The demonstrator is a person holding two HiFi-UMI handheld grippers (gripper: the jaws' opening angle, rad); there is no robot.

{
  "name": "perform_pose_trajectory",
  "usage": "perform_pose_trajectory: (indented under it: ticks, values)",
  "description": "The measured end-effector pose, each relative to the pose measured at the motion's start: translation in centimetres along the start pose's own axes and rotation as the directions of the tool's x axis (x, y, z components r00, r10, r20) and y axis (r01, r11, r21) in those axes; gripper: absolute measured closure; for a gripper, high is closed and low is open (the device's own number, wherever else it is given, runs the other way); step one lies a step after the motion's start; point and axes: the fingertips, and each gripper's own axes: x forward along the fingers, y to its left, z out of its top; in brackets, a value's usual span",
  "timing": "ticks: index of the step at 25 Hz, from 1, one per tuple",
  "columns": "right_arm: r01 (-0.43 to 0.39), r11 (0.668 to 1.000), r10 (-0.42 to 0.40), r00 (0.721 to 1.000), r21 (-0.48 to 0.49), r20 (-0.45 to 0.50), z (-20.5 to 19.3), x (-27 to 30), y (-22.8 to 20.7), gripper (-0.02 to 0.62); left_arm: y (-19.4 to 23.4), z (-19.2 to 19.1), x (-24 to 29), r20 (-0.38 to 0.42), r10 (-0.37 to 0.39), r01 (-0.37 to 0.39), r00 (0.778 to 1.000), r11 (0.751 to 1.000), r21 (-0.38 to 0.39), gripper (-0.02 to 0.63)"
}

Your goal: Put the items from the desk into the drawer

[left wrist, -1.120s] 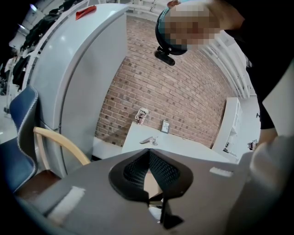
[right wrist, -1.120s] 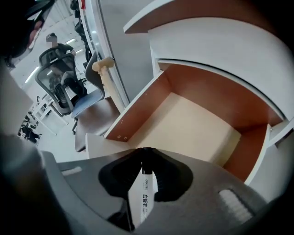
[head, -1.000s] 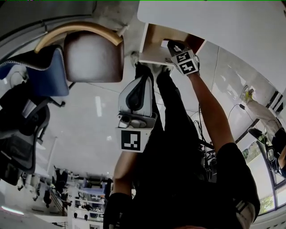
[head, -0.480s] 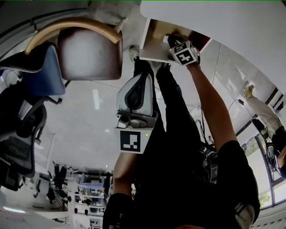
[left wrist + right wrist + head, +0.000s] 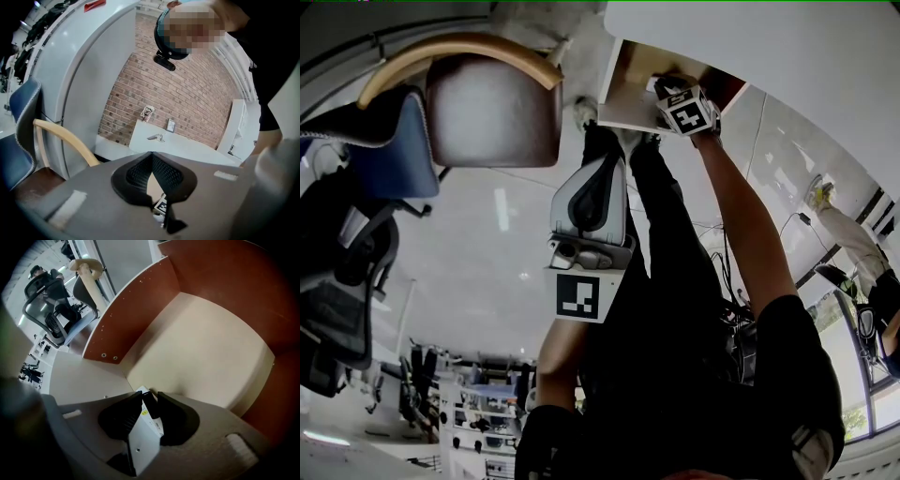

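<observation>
The open wooden drawer (image 5: pixel 628 86) juts from under the white desk (image 5: pixel 769 47); its pale floor (image 5: pixel 197 348) and red-brown walls fill the right gripper view. My right gripper (image 5: pixel 666 89) reaches over the drawer's front part, shut on a flat white box (image 5: pixel 145 437) with a small yellow label. The box hangs just above the drawer floor near the front left corner. My left gripper (image 5: pixel 602 164) hangs lower, away from the drawer, in front of the person's dark trousers. Its fingertips (image 5: pixel 151 154) meet with nothing held between them.
A brown-seated chair with a curved wooden back (image 5: pixel 492 108) stands left of the drawer, with a blue chair (image 5: pixel 389 150) and a black office chair (image 5: pixel 337 281) beyond. The left gripper view shows a brick wall (image 5: pixel 187 93) and a white table (image 5: pixel 183 145).
The right gripper with the white box has edged a little further over the drawer. The left gripper has barely moved.
</observation>
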Motion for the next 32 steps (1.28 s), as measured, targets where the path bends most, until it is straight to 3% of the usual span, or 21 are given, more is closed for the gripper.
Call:
perform_pose_trajectory:
  ticks: [10,22,32]
  values:
    - [0.012,1.0,-0.013,0.999,0.028,0.039,0.1,-4.3,0.5,0.488,-1.8,1.8,-1.6,0.017,0.0,0.0,1.0,1.0,0.012,0.592]
    - [0.009,0.981,-0.038,0.989,0.196,0.145,-0.3,-14.0,0.0,0.52,-7.0,8.5,-3.2,0.088,-0.042,0.033,0.995,0.994,0.102,0.592]
    - [0.001,0.983,-0.028,0.989,0.184,0.142,-2.5,-15.8,0.9,0.506,-9.4,11.7,-5.3,0.118,-0.01,-0.005,0.993,0.992,0.126,0.592]
